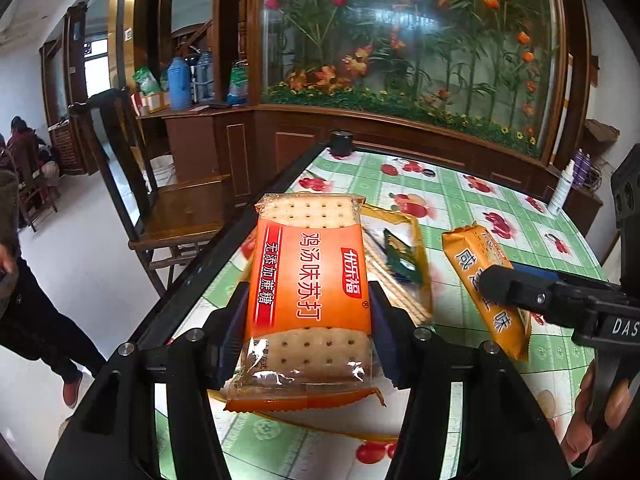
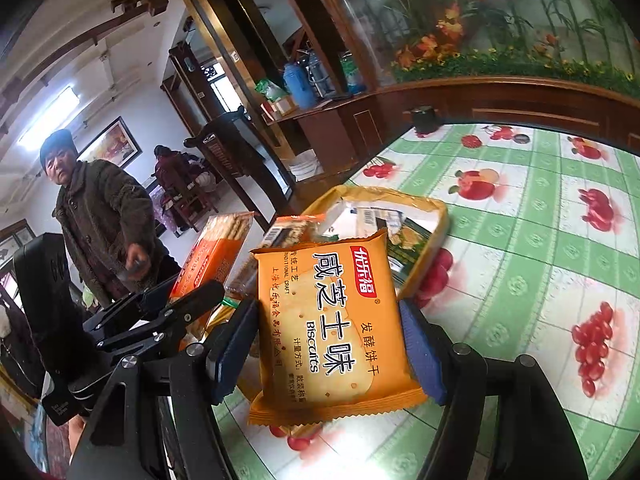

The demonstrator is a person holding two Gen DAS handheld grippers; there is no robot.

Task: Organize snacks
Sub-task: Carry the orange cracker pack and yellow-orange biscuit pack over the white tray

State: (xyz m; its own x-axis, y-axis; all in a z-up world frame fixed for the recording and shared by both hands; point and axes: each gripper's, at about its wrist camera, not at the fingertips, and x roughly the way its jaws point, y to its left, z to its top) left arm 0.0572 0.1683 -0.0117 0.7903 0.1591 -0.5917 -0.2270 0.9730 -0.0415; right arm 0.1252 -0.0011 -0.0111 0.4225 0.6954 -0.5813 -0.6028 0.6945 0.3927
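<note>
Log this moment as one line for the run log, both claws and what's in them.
left claw: shut on orange cracker pack | right claw: shut on yellow biscuit pack | both above yellow tray

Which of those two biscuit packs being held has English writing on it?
The yellow-orange pack in the right gripper: it reads "Biscuits". The redder orange pack in the left gripper shows only Chinese lettering.
</note>
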